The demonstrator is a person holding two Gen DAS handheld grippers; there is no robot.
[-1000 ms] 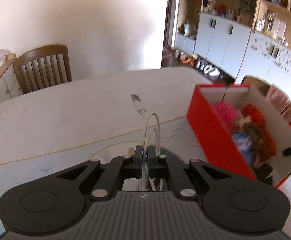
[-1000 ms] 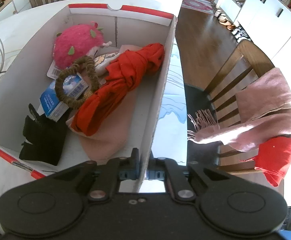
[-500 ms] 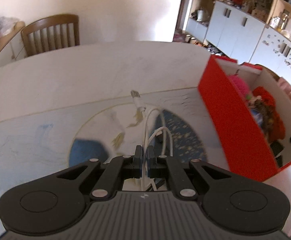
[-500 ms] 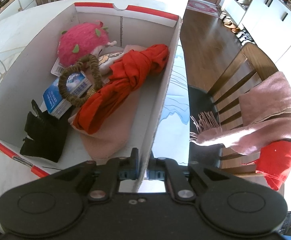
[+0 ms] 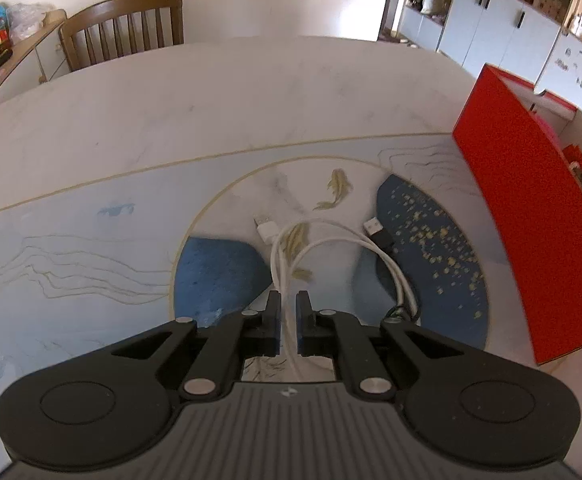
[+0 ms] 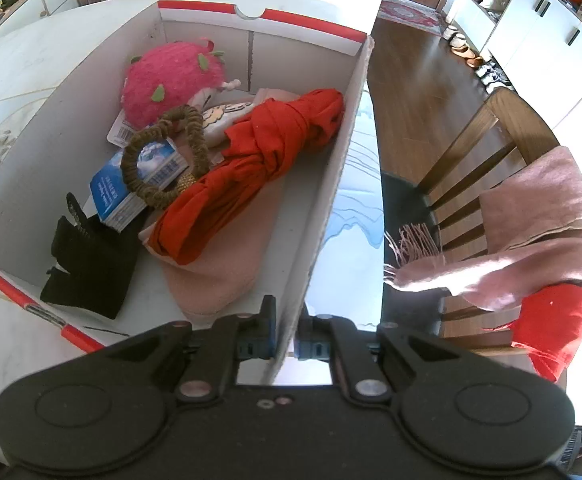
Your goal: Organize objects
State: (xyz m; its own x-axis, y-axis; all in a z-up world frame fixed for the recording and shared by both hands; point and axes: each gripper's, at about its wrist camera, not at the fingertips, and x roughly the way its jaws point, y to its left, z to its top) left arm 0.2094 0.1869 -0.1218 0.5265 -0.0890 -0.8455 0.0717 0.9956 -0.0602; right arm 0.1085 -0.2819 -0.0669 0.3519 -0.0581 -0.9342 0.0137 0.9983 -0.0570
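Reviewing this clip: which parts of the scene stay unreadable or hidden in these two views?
- Left wrist view: the white cable runs between the opening left gripper pads, then disappears under the gripper body; its tail is hidden.
- Left wrist view: the red box is cut off by the right edge.
- Right wrist view: the blue packet print is too small to read.
- Right wrist view: the right gripper hides the box wall's near end.

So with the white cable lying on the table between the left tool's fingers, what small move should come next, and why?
Probably lift the left tool clear of the white USB cable. Its jaws are opening, with the cable lying loose on the patterned table beside the red cardboard box. The right tool grips the box wall.
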